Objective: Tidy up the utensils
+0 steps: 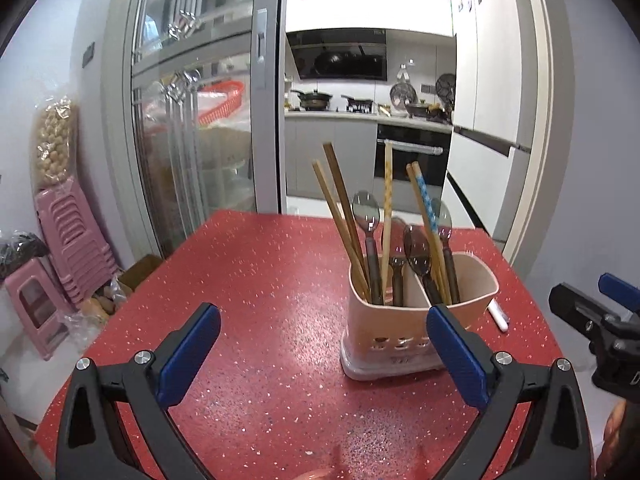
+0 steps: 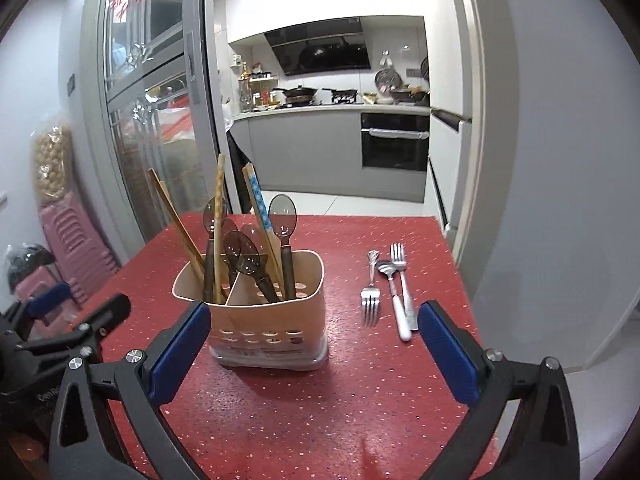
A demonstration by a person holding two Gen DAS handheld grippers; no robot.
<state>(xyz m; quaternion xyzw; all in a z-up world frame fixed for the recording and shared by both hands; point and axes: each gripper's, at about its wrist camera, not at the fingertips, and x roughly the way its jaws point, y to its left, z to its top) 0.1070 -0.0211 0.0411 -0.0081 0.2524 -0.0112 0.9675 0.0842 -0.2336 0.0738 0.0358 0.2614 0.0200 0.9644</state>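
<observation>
Spread wide and gripping nothing: both the left gripper (image 1: 324,344) and the right gripper (image 2: 314,344), held low over the red speckled table (image 2: 360,400). Straight ahead at twelve o'clock of the right gripper, the pink utensil holder (image 2: 256,320), divided in two compartments and already stocked with chopsticks (image 2: 218,216) and translucent plastic spoons (image 2: 282,216). At about two o'clock from the holder, lying flat and well apart from it: a fork (image 2: 370,300) with tines toward the camera, a white-handled spoon (image 2: 394,296) and a second fork (image 2: 402,276), the last two touching (possibly overlapping at the heads).

Next, probably: picking up one of those loose pieces with the right gripper. Best done by swinging toward one o'clock, coming down across a handle, not the head, and pinching at mid-handle. Worth taking the lone fork first, since it lies clear of its neighbours. Then lifting it upright and lowering it, handle down, into a free gap of the holder, without knocking the leaning chopsticks.
</observation>
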